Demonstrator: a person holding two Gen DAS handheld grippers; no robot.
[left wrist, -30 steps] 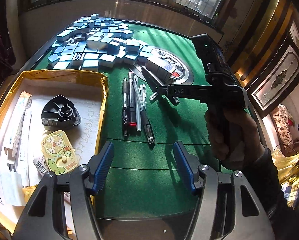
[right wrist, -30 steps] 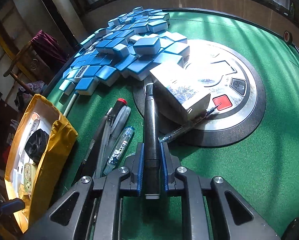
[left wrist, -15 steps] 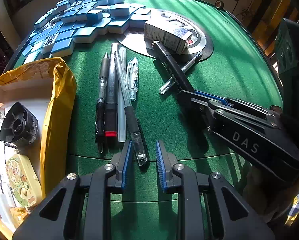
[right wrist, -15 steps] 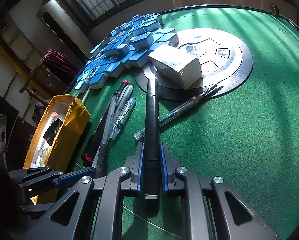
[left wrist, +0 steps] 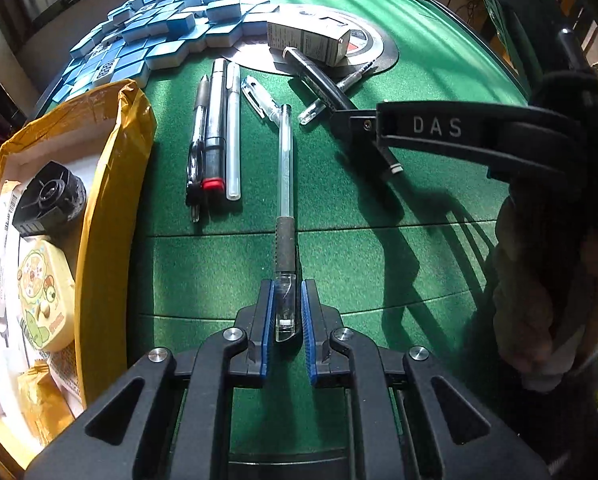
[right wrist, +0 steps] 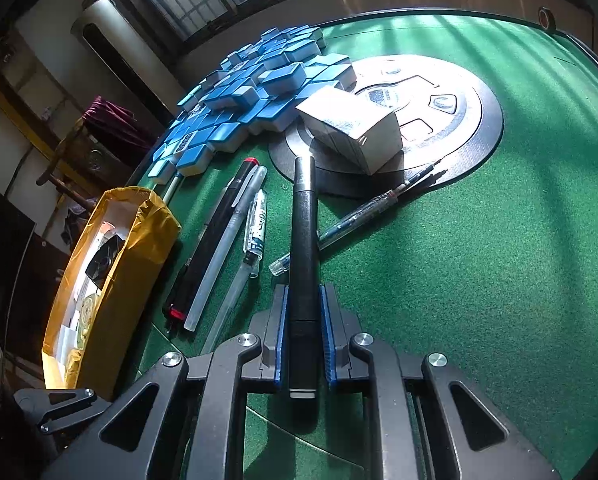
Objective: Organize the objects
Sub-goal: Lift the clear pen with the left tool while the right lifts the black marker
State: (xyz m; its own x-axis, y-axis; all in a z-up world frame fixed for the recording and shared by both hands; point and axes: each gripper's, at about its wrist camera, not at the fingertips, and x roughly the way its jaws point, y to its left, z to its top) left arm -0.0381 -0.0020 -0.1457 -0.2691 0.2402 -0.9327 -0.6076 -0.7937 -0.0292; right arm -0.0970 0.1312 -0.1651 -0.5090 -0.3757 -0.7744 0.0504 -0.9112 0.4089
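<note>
Seven pens [left wrist: 285, 184], one carton [left wrist: 307, 40].

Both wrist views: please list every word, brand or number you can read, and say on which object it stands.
"DAS": side of the right gripper, seen in the left wrist view.
White carton: printed text too small to read.
Clear pen label: blurred, unreadable.
Barcode slip in the yellow box: unreadable.
Mahjong tile faces: unreadable.

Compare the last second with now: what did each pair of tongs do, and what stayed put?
The left tongs came down from open above the felt to the clear pen, closed on its near end and pulled it out of the row. The right tongs kept their grip on the black pen. The other pens, blue tiles, white box and yellow tray stayed put.
</note>
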